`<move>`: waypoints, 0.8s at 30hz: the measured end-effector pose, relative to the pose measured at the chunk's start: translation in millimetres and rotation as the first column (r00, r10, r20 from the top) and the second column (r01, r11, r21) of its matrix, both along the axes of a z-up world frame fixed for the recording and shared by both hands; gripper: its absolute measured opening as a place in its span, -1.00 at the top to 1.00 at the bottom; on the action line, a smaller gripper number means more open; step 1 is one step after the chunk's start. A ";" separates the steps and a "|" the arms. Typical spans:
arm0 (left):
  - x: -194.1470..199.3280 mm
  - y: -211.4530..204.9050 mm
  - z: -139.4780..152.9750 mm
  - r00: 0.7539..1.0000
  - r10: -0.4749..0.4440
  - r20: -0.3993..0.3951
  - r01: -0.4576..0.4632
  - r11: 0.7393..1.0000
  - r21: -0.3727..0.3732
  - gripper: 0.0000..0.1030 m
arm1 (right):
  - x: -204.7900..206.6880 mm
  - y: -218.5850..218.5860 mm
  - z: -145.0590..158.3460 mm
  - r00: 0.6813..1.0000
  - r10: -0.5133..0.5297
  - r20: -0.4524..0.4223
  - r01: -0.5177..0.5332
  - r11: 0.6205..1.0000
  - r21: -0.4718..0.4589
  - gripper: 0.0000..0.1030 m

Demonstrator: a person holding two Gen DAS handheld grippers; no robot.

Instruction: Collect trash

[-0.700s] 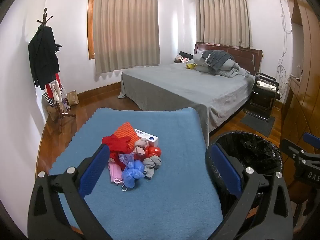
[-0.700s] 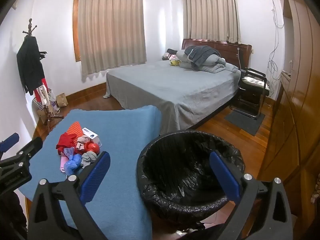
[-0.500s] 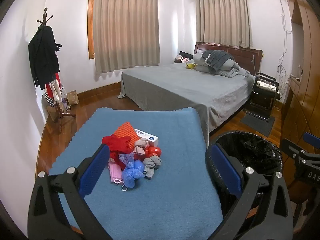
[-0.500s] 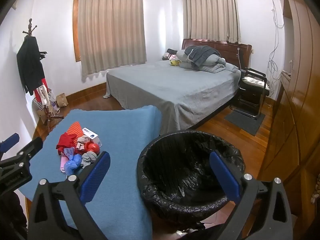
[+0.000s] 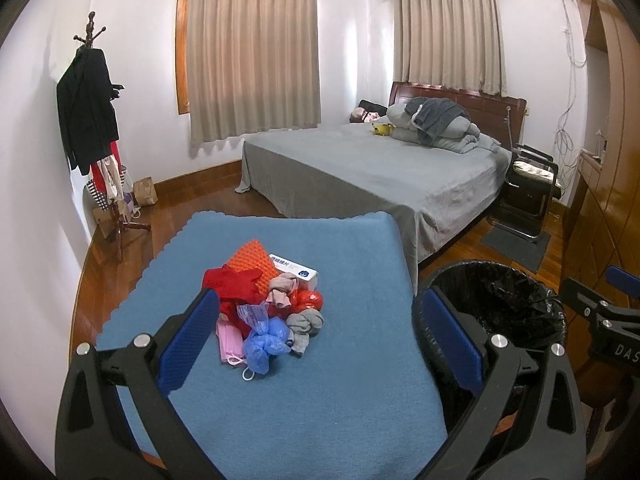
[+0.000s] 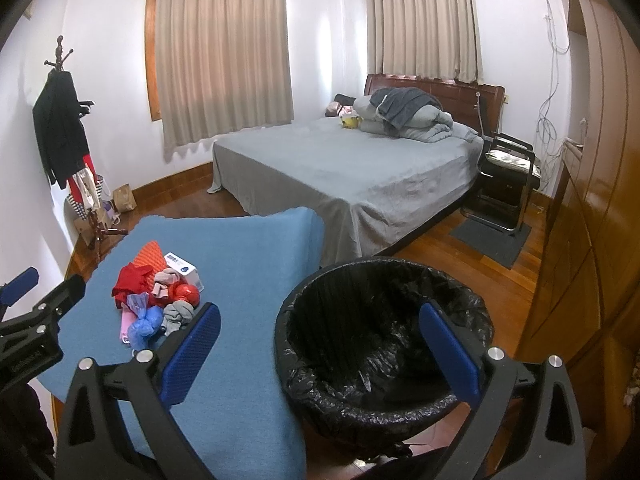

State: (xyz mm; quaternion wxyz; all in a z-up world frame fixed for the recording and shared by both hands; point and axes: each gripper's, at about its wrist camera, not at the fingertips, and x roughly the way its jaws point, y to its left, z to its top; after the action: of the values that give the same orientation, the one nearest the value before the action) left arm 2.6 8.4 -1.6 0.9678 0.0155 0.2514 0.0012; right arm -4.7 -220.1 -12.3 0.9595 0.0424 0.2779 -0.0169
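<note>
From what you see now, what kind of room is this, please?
Most likely a home bedroom: a made bed with folded bedding, curtains over the windows, and a coat rack hung with clothes.

L hand-held gripper (image 5: 320,336): jaws spread wide, nothing between pads, tilted down a bit, hovering over near edge of worktop (image 5: 360,400), not touching it. Blue pads (image 5: 188,340) facing each other, L pad over worktop's L part, R pad past worktop's R edge.

R hand-held gripper (image 6: 320,350): jaws also spread wide, empty, angled down likewise, held off worktop's R side, clear of it. L pad just over worktop's R edge, R pad well beyond it.

Both side by side, apart, each showing at edge of other's view.
</note>
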 end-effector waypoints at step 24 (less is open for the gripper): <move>38.3 104.8 -78.6 0.984 0.173 -0.041 -0.173 0.985 0.006 -0.90 | 106.2 96.3 -79.8 0.974 0.223 -0.029 -0.221 0.973 0.060 -0.81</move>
State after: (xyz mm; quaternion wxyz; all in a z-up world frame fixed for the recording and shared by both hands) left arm 40.9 113.2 -80.2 0.9586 -0.0051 0.2717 0.0854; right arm 101.5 -123.8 -92.1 0.9487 0.0379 0.2982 0.0977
